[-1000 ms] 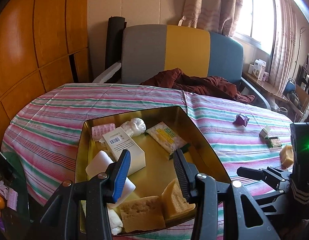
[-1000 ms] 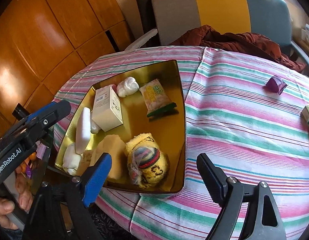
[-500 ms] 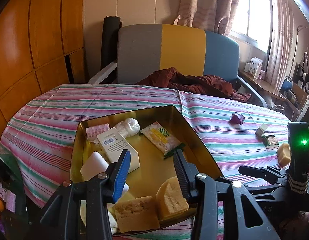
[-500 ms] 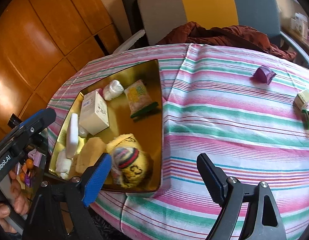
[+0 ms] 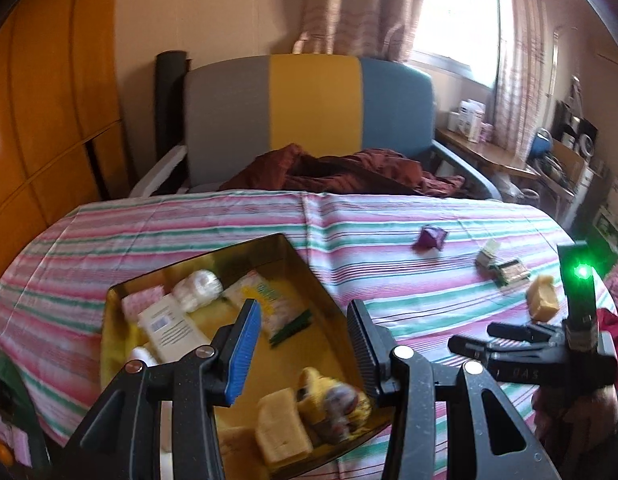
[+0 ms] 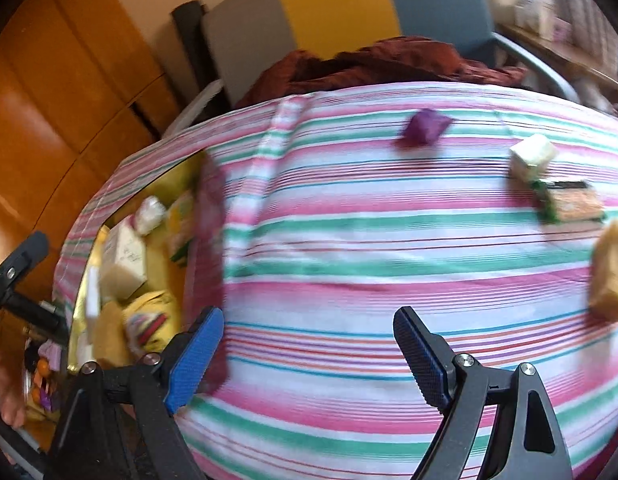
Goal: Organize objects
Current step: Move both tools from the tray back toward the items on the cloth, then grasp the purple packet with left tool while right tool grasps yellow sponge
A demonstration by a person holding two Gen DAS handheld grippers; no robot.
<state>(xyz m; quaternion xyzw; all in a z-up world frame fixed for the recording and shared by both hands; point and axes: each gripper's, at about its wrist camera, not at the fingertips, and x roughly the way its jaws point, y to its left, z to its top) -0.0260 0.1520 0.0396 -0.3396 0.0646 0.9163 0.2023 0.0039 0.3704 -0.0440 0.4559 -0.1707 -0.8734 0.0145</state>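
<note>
A gold tray sits at the left of the striped table and holds a white box, a snack packet, sponges and a yellow pouch. It also shows in the right wrist view. My left gripper is open and empty above the tray's near end. My right gripper is open and empty over bare cloth to the right of the tray. On the cloth lie a purple wrapper, a white box, a green packet and a yellow sponge.
A grey, yellow and blue chair with a dark red cloth stands behind the table. Wooden panels are at the left. A cluttered side table stands by the window at the right.
My right gripper has swung right, away from the tray, toward the loose objects on the cloth. The left gripper has pulled back and risen a little. Both stay open.
</note>
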